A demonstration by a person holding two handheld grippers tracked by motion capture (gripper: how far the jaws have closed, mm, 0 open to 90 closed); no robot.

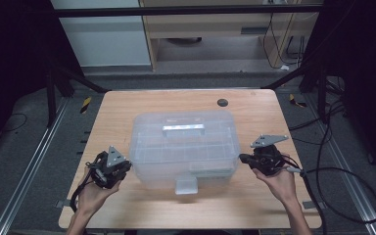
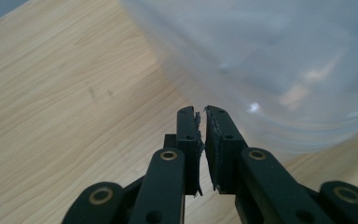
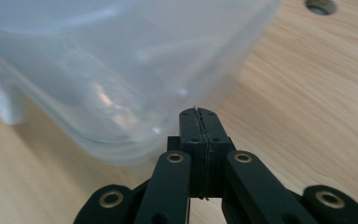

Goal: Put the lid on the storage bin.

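A translucent plastic storage box (image 1: 183,147) with a clear handle (image 1: 183,129) on its lid and a front latch (image 1: 186,185) stands in the middle of the wooden table (image 1: 127,105). My left gripper (image 1: 126,167) sits at the box's left end, jaws shut with nothing between them; in the left gripper view its tips (image 2: 202,112) are close to the box wall (image 2: 270,70). My right gripper (image 1: 243,157) is at the box's right end, also shut and empty, with its tips (image 3: 197,113) just short of the rounded corner (image 3: 121,84).
A dark round hole (image 1: 222,102) marks the table's far right part. Black cables (image 1: 342,191) trail off the right side of the table. Dark frame posts and floor rails flank the table on both sides.
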